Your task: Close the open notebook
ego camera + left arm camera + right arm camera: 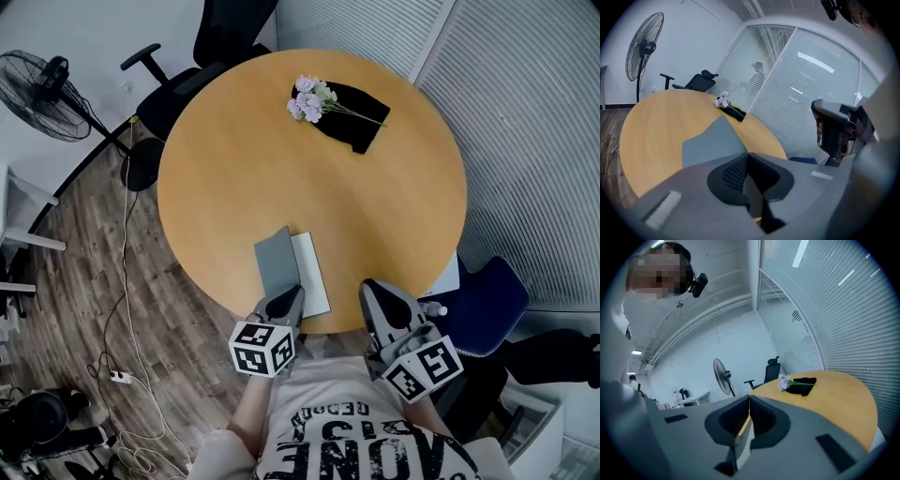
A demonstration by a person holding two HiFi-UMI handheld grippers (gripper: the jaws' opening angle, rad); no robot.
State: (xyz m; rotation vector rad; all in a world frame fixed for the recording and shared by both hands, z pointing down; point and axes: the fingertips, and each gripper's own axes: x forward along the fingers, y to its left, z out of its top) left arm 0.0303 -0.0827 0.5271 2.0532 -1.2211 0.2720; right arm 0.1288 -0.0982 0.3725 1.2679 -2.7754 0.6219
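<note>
The notebook [292, 270] lies open at the desk's [309, 159] near edge, its grey cover [712, 143] tilted up. My left gripper [291, 294] has its fingers pinched on that cover's near end. Only the head view shows the white page [311, 272]. Right of the notebook, my right gripper's [749, 398] fingers meet, empty.

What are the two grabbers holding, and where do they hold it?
Left gripper seems to pinch the grey notebook cover at its near edge. Right gripper is shut and holds nothing.

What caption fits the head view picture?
Left tongs hold the open notebook's grey cover over the round wooden table.
</note>
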